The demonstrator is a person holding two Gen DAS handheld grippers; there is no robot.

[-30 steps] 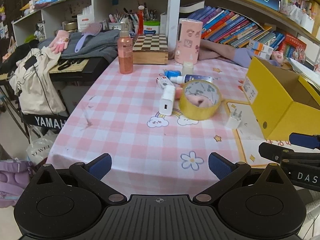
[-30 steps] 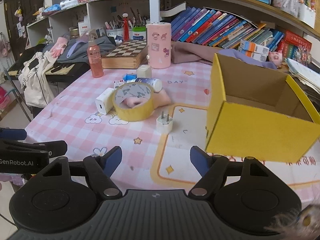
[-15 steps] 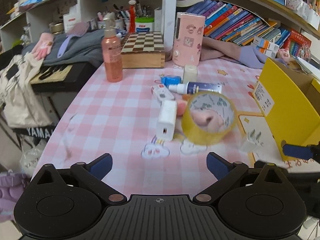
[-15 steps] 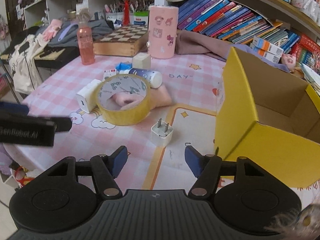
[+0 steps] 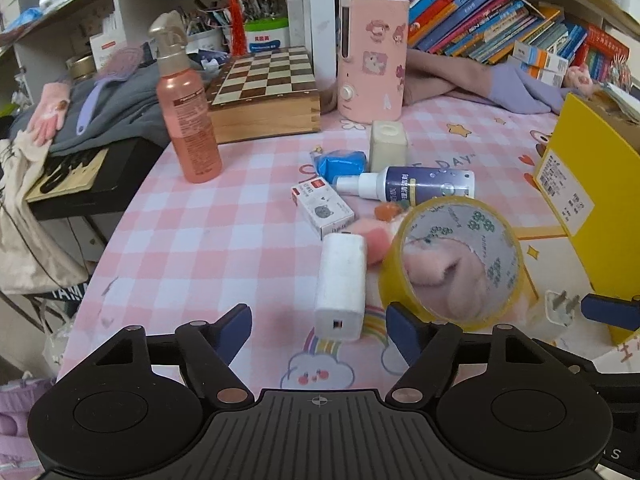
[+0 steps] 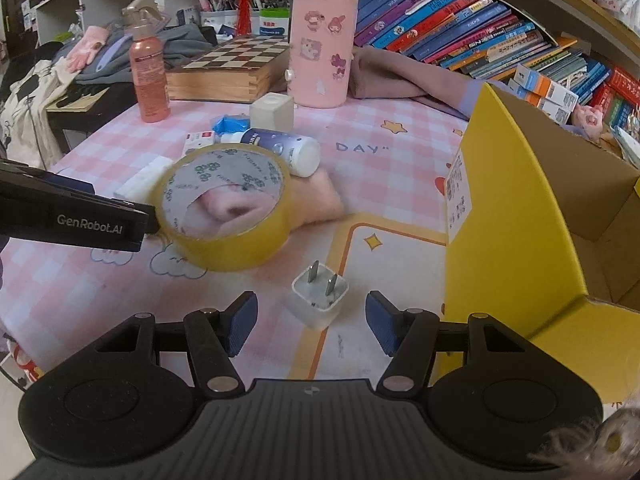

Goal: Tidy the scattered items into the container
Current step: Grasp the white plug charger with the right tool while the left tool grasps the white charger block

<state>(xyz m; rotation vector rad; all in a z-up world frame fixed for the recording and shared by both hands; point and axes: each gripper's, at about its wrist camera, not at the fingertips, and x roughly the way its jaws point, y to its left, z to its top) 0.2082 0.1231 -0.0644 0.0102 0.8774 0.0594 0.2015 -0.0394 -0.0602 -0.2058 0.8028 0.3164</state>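
The desk (image 5: pixel 192 240), spread with a pink checked cloth, is seen filling both views. The yellow box (image 6: pixel 516 216), open-topped, is found at the right of the right wrist view and cut off at the right edge of the left wrist view. The roll of yellow tape (image 6: pixel 228 208) is propped on a pink soft thing (image 6: pixel 316 200) at centre left in the right wrist view. Just left of the tape in the left wrist view a white power bank (image 5: pixel 342 284) is laid flat, its near end set between the left tongs (image 5: pixel 318 320); their jaws are closing, nothing yet pressed. Above it a small printed carton (image 5: pixel 322 206) and a blue-labelled bottle (image 5: pixel 416 186) on its side are seen. The white plug adapter (image 6: pixel 318 296), prongs up, is placed between the right tongs (image 6: pixel 312 320) at lower centre, with jaws apart and clear of it.
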